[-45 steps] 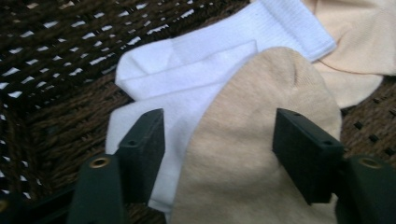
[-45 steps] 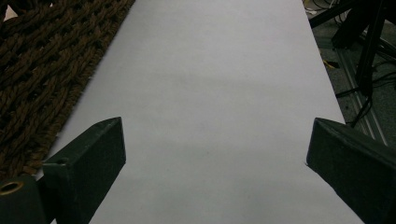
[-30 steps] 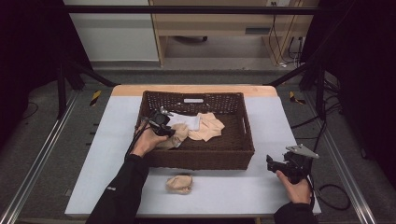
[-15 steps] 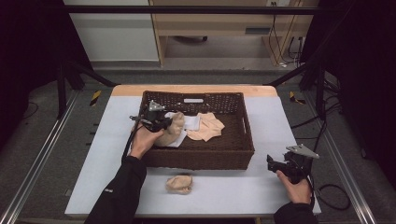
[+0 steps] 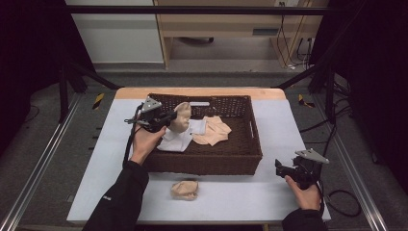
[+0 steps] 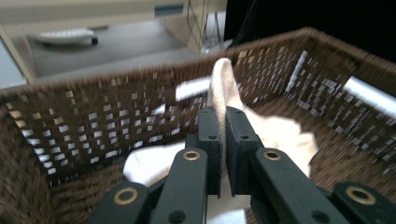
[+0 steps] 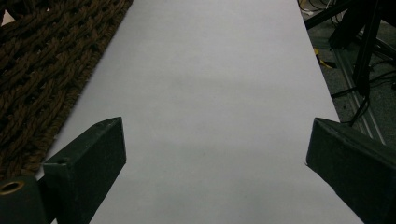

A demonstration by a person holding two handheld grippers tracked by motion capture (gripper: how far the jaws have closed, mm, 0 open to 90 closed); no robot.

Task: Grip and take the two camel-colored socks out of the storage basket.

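White tabletop (image 5: pixel 231 202), dim room beyond. Dark woven wicker basket (image 5: pixel 207 161), rectangular, sits mid-table. Left gripper (image 5: pixel 166 117) over the basket's left end, jaws pressed together on a cream ribbed sock (image 5: pixel 182 117); the sock's long axis runs roughly upright, its free end standing above the jaws in the left gripper view. White cloth (image 5: pixel 178 139) and peach cloth (image 5: pixel 211 132) lie crumpled inside. Balled peach sock (image 5: pixel 185 189) lies in front of the basket. Right gripper (image 7: pixel 215 154) spread wide over bare table.

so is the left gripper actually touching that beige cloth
Touching. The left gripper view shows the left gripper with both jaws shut on a fold of the beige cloth, lifted inside the basket.
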